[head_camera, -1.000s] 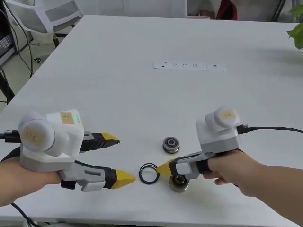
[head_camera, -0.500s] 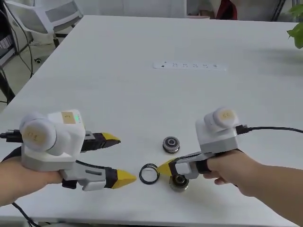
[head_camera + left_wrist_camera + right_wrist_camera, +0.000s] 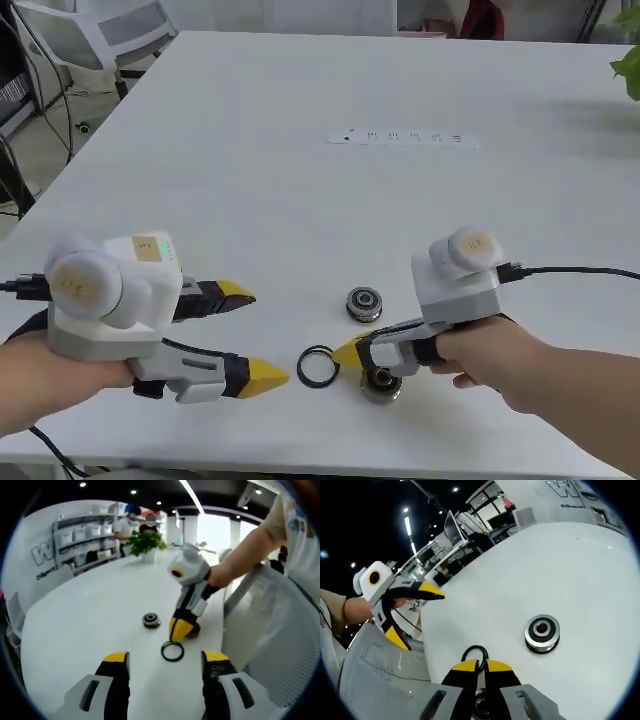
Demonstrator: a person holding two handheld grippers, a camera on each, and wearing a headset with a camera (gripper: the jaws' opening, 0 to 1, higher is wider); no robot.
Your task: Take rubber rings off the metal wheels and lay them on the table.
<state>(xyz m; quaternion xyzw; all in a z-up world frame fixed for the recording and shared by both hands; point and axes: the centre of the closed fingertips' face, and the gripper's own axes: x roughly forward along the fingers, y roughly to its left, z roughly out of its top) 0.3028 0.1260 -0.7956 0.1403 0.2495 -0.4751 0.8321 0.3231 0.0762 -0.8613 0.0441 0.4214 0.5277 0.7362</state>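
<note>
The left gripper (image 3: 252, 333) holds its jaws spread. The right gripper (image 3: 350, 352) has its jaws pressed together, tips at the rubber ring (image 3: 299, 367) lying flat on the table (image 3: 300, 180); whether they pinch it, I cannot tell. A metal wheel (image 3: 363, 303) sits at the ring's 1 o'clock. The right gripper view reveals a second wheel (image 3: 481, 707) beneath those jaws.

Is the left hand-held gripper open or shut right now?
Open: the left hand-held gripper has its jaws wide apart, gripping nothing.

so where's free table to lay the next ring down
Bare table stretches from the power strip down to the far wheel and the left gripper. Crowded by the right gripper: rubber ring and near wheel sit at its tips.
</note>
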